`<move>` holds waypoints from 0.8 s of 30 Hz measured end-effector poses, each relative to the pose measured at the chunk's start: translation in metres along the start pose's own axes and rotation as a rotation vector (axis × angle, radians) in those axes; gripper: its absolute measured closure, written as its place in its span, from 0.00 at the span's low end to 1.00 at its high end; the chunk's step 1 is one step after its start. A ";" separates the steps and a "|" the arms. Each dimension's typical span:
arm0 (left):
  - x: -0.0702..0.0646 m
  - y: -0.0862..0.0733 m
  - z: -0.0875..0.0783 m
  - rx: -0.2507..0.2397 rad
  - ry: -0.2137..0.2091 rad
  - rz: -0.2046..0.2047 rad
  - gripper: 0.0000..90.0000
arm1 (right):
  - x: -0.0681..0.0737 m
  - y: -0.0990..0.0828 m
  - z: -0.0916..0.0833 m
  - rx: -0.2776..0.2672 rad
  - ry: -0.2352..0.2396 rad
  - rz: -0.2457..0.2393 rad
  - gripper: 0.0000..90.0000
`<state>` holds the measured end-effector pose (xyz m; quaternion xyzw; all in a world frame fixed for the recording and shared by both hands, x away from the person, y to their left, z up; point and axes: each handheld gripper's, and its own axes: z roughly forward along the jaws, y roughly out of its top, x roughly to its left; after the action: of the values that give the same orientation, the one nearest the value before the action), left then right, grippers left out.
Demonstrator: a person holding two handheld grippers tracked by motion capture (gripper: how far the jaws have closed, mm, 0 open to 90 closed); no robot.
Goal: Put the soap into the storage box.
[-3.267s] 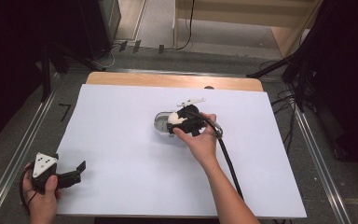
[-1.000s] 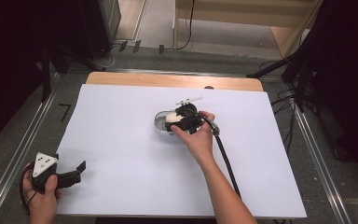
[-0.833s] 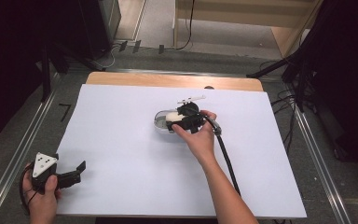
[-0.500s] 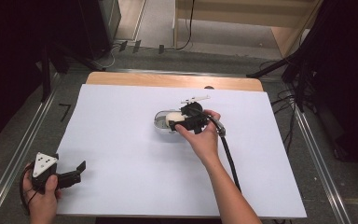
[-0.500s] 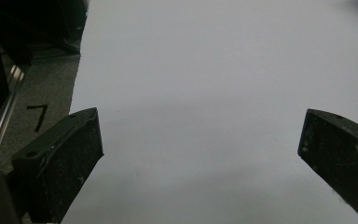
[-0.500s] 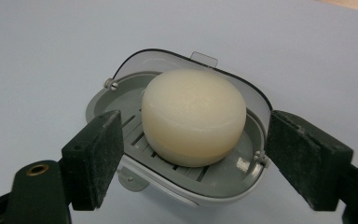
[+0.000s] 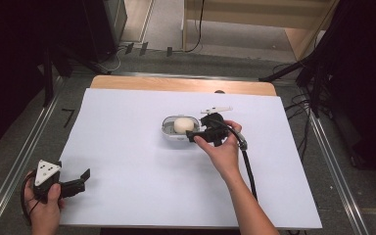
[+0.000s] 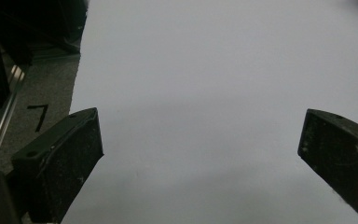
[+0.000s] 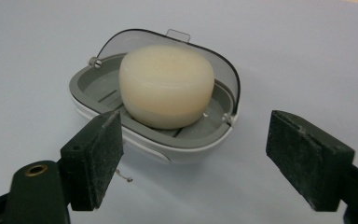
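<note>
Since the earlier frames, the right tongs had been drawn slightly back from the soap, which had been uncovered and left sitting in its dish; the left tongs had not shifted from the near left corner of the surface.

In the right gripper view the right tongs were seen spread wide with nothing between them, just short of the dish. The left tongs were likewise spread and empty over bare white sheet.

The soap, a rounded cream bar, was resting in the middle of the grey tray, with a clear hinged lid standing open behind it, near the middle of the surface.

The bar was judged firm but smooth, likely to slip out of a pinch placed high on its domed top, so a hold across its flat sides, low down, seemed safest. The dish was judged light plastic, liable to slide if nudged, and its lid thin and easily strained.
</note>
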<state>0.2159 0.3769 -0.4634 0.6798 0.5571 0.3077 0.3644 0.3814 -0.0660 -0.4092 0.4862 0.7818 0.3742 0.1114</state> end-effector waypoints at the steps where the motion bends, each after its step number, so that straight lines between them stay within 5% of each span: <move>1: 0.000 0.000 0.000 -0.003 -0.001 -0.001 0.00 | -0.002 -0.002 -0.001 -0.003 -0.003 -0.002 0.21; 6: 0.000 0.000 0.000 0.001 0.001 0.000 0.00 | -0.009 -0.010 -0.010 -0.043 -0.019 0.008 0.23; 24: 0.000 0.000 0.000 0.000 0.000 0.002 0.00 | -0.036 -0.047 -0.023 -0.053 -0.062 0.040 0.22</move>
<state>0.2162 0.3766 -0.4637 0.6803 0.5566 0.3081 0.3640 0.3546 -0.1188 -0.4327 0.5098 0.7579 0.3819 0.1409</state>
